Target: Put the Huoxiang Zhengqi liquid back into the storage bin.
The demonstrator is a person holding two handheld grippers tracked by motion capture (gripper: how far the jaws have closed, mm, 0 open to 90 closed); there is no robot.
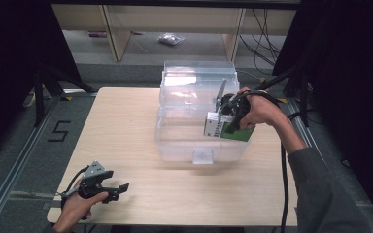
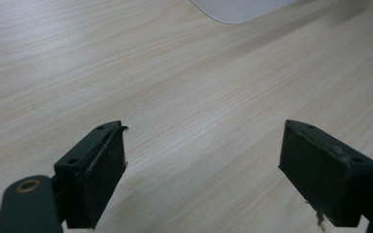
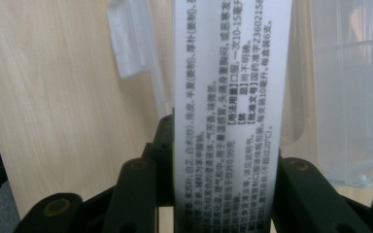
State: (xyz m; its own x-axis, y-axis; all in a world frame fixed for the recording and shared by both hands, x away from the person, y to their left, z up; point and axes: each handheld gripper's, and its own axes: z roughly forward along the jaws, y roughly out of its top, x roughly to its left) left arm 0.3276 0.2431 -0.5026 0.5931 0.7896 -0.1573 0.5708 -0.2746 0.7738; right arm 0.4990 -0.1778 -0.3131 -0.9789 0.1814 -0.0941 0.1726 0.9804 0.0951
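Medicine carton (image 1: 226,130): flat rectangular cardboard box, white face with a green panel, sitting right of centre in the high view, held over the near right part of the clear bin. In the right gripper view the carton (image 3: 230,97) runs up the middle of the frame, its white side covered in small black printed Chinese text, smooth matte card.

Right gripper (image 1: 230,116): jaws clamped on the carton from both sides, the black pads pressed flat against its narrow edges; the person's right hand (image 1: 258,110) wraps the gripper body, grey sleeve entering from the lower right.

Clear plastic storage bin (image 1: 175,141): centre of the high view, translucent, rounded corners, stepped walls, small latch tab on the near wall. Open at the top. Contents hard to make out through the glare; cannot tell whether anything lies inside.

Left gripper (image 1: 114,190): lower left of the high view, low over the table, jaws spread wide with nothing between them; the left gripper view shows bare wood between the two black pads.

Table (image 1: 126,121): pale wood-grain laminate, matte.
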